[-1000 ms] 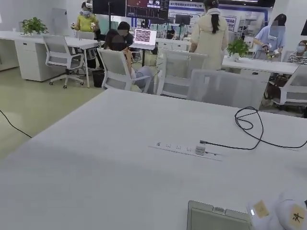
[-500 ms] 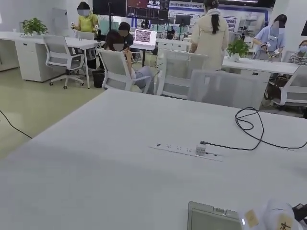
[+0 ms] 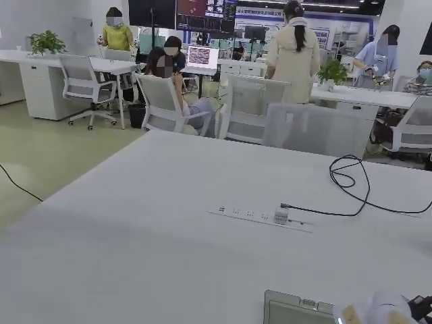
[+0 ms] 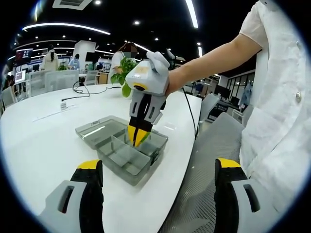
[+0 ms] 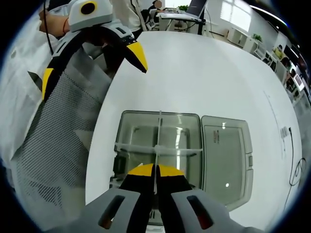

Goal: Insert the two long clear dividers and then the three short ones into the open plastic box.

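Yellow-tipped fingers (image 4: 90,184) of the left gripper (image 4: 158,194) stand wide apart and empty, beyond the worktop's (image 4: 39,141) edge and above a mesh chair (image 4: 194,179). To its right in the right gripper view, the open plastic box (image 5: 136,131) sits near that edge, with one clear divider (image 5: 180,150) crossing it. The right gripper (image 5: 155,177) has its fingers pressed together on a second divider (image 5: 159,128) running lengthwise. Further right, the lid (image 5: 226,145) lies open and flat.
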Available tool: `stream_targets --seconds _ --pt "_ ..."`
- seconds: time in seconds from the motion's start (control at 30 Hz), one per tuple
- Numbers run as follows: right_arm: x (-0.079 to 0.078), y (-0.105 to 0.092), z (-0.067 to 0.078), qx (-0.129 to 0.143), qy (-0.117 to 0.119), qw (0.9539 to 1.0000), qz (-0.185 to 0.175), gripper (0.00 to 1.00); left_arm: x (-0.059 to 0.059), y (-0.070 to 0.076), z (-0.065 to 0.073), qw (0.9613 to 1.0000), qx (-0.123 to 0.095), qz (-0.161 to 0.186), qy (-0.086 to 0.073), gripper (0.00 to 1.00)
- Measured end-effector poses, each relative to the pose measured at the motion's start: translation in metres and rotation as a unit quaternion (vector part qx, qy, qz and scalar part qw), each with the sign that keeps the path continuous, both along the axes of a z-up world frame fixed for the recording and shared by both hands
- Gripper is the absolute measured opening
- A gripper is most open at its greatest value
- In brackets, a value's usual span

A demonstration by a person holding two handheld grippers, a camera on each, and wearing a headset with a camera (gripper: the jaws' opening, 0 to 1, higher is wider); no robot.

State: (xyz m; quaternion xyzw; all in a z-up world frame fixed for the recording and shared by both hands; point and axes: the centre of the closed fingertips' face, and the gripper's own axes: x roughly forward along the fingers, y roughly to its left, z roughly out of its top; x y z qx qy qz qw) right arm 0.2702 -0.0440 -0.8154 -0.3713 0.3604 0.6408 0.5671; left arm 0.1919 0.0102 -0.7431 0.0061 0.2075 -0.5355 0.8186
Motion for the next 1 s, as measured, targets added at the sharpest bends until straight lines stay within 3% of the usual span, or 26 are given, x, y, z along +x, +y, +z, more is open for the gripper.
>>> stream_targets --seconds 0.57,1.0 --pt "0.001 0.002 -0.001 0.001 -0.004 1.0000 -0.005 0.03 0.000 0.001 0.001 1.0000 0.003 -0.001 -0.002 0.98" --pt "0.004 0.005 0.023 0.044 0.011 0.9984 -0.033 0.16 0.003 0.000 0.002 1.0000 0.000 0.002 0.000 0.99"
